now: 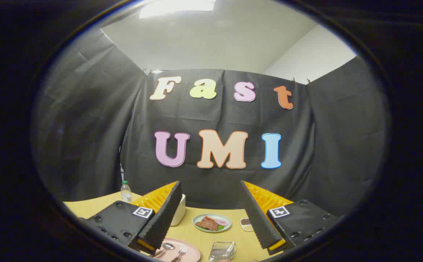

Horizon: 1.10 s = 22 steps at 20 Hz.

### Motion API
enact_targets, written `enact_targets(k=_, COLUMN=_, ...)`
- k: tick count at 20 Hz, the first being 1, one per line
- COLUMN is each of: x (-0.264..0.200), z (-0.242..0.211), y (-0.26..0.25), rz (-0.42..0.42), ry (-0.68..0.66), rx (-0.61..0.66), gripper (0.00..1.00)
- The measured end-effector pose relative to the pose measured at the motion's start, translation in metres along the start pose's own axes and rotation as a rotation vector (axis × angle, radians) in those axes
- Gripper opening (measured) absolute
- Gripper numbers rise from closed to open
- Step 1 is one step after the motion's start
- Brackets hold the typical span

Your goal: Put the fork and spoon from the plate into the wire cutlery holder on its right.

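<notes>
A: On the table [87, 207], low between our fingers, we see the pink plate [193, 254] with the spoon [165, 247] and fork [181, 251] lying on it side by side.

B: And the wire holder [222, 250] sits just right of the plate, apart from it.

A: Our gripper [210, 203] hangs above them, fingers spread wide, holding nothing.

B: Beyond them we see a dish [212, 222] of food, a small tray [246, 224] to its right, a white cup [179, 213] and a bottle [126, 191] at the far left
</notes>
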State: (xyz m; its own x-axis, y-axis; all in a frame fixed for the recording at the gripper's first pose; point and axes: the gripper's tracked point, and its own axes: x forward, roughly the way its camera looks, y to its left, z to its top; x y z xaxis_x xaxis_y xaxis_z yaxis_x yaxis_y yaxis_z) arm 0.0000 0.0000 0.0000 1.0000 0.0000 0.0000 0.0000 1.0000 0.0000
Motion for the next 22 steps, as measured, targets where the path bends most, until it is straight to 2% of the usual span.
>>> enact_targets(k=6, x=0.003, z=-0.002, y=0.004, rz=0.026, ry=0.006, rx=-0.013, gripper=0.99)
enact_targets(k=13, x=0.012, z=0.01, y=-0.01, rz=-0.012, ry=-0.013, rx=0.063, gripper=0.99)
enact_targets(k=22, x=0.015, z=0.01, y=0.005, rz=0.03, ry=-0.012, rx=0.059, gripper=0.99)
